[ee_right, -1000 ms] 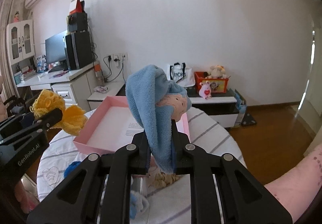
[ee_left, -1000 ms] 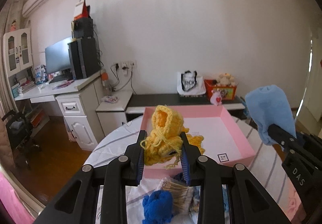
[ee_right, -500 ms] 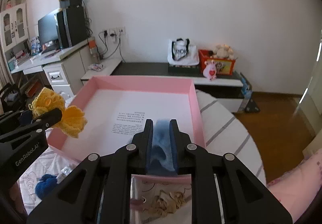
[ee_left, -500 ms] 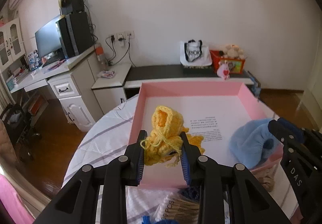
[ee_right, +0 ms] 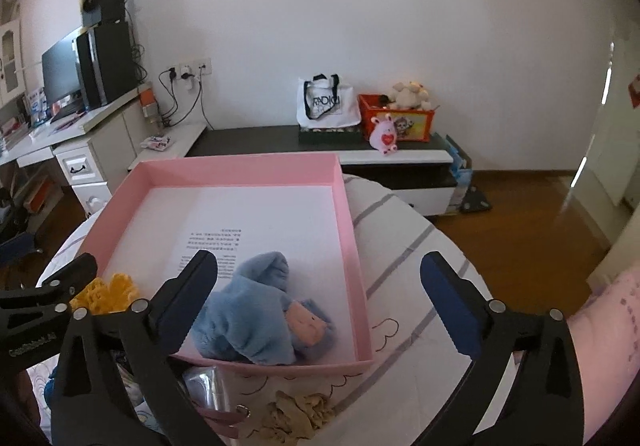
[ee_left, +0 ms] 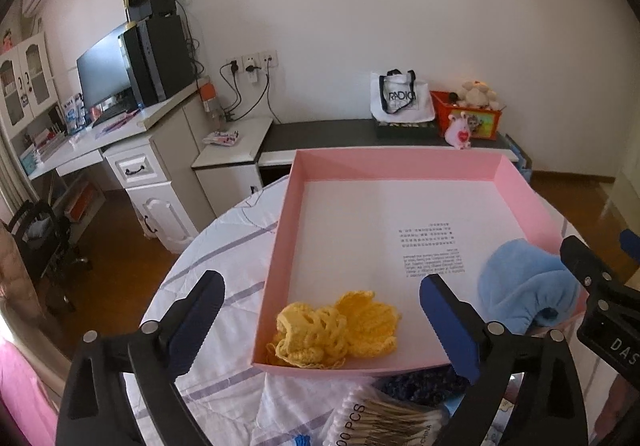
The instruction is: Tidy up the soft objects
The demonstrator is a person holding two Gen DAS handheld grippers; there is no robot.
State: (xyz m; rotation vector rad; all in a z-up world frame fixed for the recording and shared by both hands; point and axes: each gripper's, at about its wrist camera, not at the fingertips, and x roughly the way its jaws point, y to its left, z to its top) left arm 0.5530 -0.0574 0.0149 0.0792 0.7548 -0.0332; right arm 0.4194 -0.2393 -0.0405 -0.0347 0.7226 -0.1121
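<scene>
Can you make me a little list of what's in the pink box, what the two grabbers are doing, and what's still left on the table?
box: pink box on the round table
in box, left corner: yellow knitted thing
in box, right corner: blue fluffy toy
left gripper: jaws opening, nothing between the pads
right gripper: jaws opening, toy lies free below
left on table: cotton swab pack, beige cloth
</scene>
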